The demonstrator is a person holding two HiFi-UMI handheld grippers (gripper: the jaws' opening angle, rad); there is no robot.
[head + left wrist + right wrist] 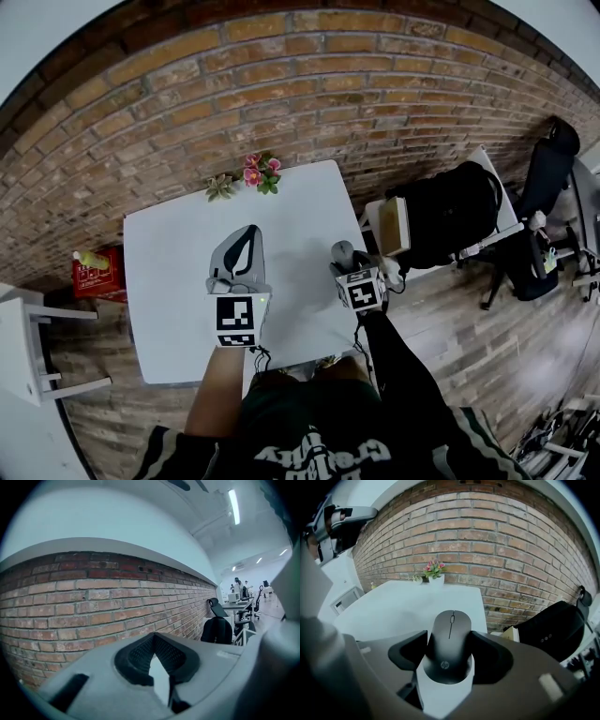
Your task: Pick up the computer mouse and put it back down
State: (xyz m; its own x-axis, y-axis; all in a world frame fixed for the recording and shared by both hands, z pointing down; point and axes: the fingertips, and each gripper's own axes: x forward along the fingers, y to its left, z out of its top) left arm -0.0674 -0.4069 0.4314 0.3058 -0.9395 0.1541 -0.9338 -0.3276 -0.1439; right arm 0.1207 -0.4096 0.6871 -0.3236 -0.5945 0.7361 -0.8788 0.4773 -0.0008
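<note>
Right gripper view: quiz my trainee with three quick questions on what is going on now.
1. True or false: the right tongs grip the mouse by its sides.
2. What stands at the far edge of the table? A) flowers B) a mug C) a keyboard
3. Fill in: the left tongs are ___ and hold nothing.
Key: 1 true; 2 A; 3 shut.

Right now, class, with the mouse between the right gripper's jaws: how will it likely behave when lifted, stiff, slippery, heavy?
Probably stiff: the mouse shows no dent where the jaws of the right gripper press it. Its smooth, rounded sides could let it slip forward. It fits easily between the jaws, so it is likely light.
</note>
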